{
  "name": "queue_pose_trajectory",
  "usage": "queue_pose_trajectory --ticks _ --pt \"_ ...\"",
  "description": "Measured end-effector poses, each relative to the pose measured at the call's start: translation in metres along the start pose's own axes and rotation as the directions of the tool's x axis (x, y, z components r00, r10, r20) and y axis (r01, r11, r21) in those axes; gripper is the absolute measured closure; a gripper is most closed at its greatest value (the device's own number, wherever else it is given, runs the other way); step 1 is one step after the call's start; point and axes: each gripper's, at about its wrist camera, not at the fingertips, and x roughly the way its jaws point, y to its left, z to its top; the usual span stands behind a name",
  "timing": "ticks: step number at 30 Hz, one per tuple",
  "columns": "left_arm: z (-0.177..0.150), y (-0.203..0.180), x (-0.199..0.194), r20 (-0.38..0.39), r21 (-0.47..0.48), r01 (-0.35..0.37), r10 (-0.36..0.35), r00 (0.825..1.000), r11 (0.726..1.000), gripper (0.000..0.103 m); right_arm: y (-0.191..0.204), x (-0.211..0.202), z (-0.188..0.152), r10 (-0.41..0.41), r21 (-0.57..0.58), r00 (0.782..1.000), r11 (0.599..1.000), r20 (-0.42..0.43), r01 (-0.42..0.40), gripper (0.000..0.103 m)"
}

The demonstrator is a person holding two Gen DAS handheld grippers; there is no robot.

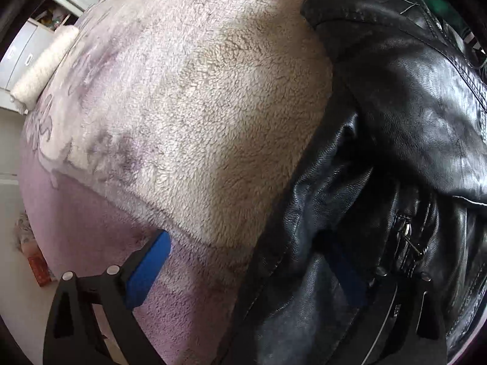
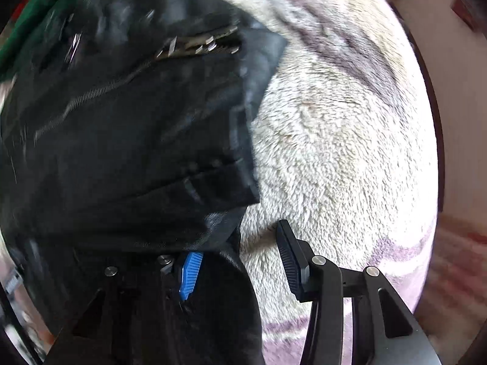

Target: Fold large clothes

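A black leather jacket (image 1: 395,140) lies on a fluffy cream and lilac blanket (image 1: 188,97), filling the right side of the left wrist view. My left gripper (image 1: 252,261) is open; its left blue pad (image 1: 149,270) is over the blanket and its right pad is dim against the jacket's edge. In the right wrist view the jacket (image 2: 121,140), with a zipper, fills the left side, blurred. My right gripper (image 2: 240,267) is open; the jacket's edge lies over its left finger (image 2: 188,273), and its right pad (image 2: 290,261) is over the blanket (image 2: 334,152).
A rolled cream towel or pillow (image 1: 42,70) lies at the blanket's far left edge, with white cabinets (image 1: 21,51) behind. Floor and small items (image 1: 39,267) show at lower left. A green garment (image 2: 36,27) lies past the jacket's top.
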Motion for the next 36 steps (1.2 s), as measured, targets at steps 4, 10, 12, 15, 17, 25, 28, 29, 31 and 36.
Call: queue_pose_trajectory --ticks 4,10,12,15,17,25,28,29,31,36 --pt "-0.004 -0.005 -0.024 0.040 0.025 -0.044 0.043 0.998 0.999 0.000 -0.014 -0.026 -0.005 0.004 -0.033 0.998 0.999 -0.067 -0.006 0.054" --pt "-0.034 -0.032 -0.080 0.103 0.038 -0.143 0.138 0.985 0.989 0.000 -0.080 -0.074 -0.028 0.011 -0.018 0.998 1.000 -0.064 -0.012 0.044" --pt "-0.055 -0.059 -0.100 0.140 0.083 -0.225 0.212 0.967 0.971 0.000 -0.106 -0.083 -0.033 -0.008 0.009 0.998 1.000 -0.065 0.008 0.039" --pt "-0.096 -0.109 -0.124 0.172 0.133 -0.314 0.290 0.941 0.940 0.000 -0.139 -0.089 -0.045 -0.020 0.017 0.996 1.000 -0.081 0.021 0.039" --pt "-0.122 -0.141 -0.135 0.160 0.151 -0.326 0.303 0.940 0.933 0.000 -0.148 -0.093 -0.056 -0.004 0.007 0.996 1.000 -0.094 0.005 0.039" --pt "-0.228 -0.316 -0.146 0.083 0.285 -0.334 0.324 0.942 0.898 0.000 -0.209 -0.098 -0.038 -0.087 -0.145 0.991 0.987 -0.101 0.071 0.039" --pt "-0.240 -0.361 -0.140 0.099 0.333 -0.337 0.323 0.941 0.880 0.000 -0.242 -0.095 -0.026 -0.099 -0.116 0.988 0.990 -0.115 0.086 0.039" --pt "-0.243 -0.372 -0.136 0.098 0.342 -0.337 0.323 0.941 0.877 0.000 -0.252 -0.092 -0.022 -0.095 -0.101 0.988 0.992 -0.126 0.082 0.039" --pt "-0.247 -0.396 -0.120 0.094 0.368 -0.353 0.343 0.934 0.860 0.000 -0.261 -0.085 -0.016 -0.086 -0.079 0.987 0.994 -0.137 0.076 0.039" --pt "-0.228 -0.395 -0.089 0.114 0.364 -0.420 0.408 0.906 0.831 0.008 -0.262 -0.075 0.003 -0.056 -0.101 0.989 0.994 -0.139 0.042 0.039"
